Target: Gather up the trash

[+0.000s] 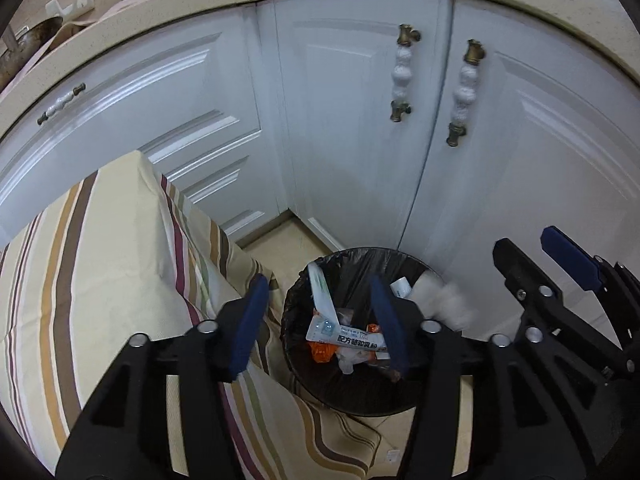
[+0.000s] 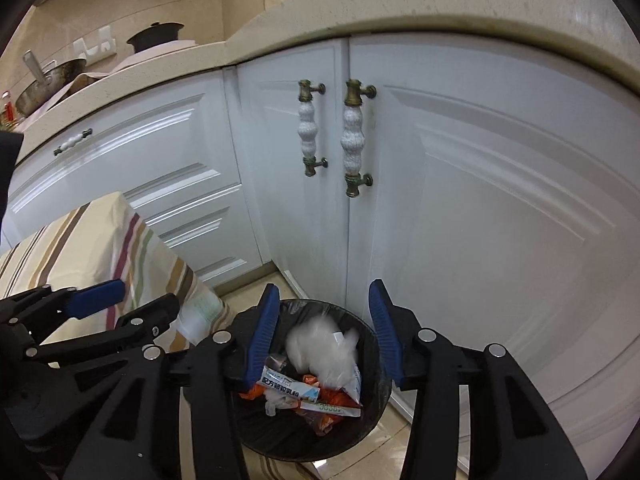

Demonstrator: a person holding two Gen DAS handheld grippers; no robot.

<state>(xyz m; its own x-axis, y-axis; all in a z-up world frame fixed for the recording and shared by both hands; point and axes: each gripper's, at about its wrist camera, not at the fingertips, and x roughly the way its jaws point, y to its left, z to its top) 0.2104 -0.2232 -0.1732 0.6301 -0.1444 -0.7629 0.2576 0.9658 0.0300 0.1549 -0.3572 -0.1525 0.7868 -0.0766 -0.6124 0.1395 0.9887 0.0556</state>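
While both tools hang over the black-lined trash bin [image 1: 352,332], the left hand-held gripper [image 1: 320,322] stands with its blue pads apart and nothing pressed between them. Through that gap a white carton [image 1: 323,300] shows, leaning against the bin's inner wall. The right hand-held gripper [image 2: 326,334] is likewise released, its pads spread on either side of the bin's mouth. A blurred white wad of paper [image 2: 320,346] lies between and below those pads, clear of both, over the rubbish already in the bin. Among that rubbish are a long white-and-blue wrapper [image 2: 290,390] with dark lettering and crumpled orange scraps [image 2: 320,396]. The bin stands on the tiled floor [image 1: 280,240] in the corner of white cabinet doors [image 2: 480,200], just beside the hanging edge of a striped cloth [image 1: 100,260]. That cloth covers the tabletop to the left, near its far corner.
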